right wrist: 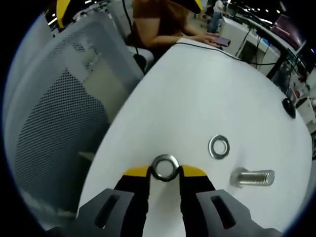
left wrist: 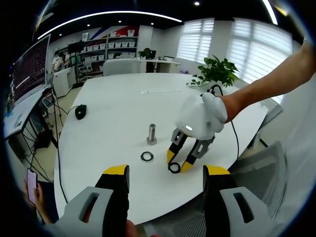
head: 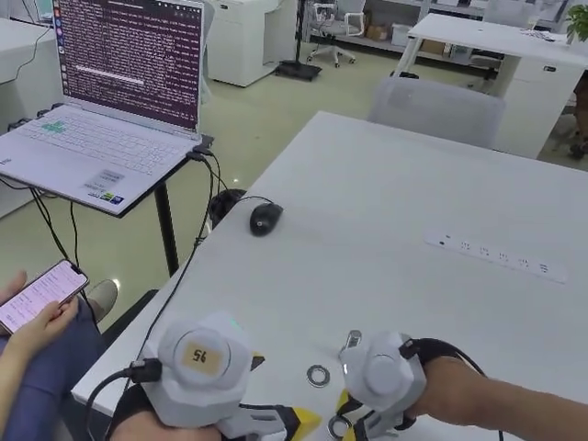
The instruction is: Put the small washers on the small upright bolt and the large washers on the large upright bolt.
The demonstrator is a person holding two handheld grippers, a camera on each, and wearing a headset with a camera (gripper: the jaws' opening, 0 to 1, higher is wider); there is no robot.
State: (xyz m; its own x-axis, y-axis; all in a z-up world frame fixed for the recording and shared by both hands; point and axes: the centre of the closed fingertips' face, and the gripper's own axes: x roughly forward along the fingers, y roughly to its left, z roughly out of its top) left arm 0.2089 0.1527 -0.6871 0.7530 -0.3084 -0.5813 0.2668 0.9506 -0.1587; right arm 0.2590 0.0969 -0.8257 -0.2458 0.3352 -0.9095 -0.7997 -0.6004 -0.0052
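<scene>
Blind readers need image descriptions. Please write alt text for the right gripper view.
The right gripper pinches a metal washer between its yellow-tipped jaws on a white table. A second washer and a steel bolt are nearby; a mesh chair is beside the table.

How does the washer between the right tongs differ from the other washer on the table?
The pinched washer sits between the right gripper's tongs; the free washer has nothing touching it. The free washer lies nearer the bolt; the pinched washer lies nearer the table edge. Both are silvery metal rings.
</scene>
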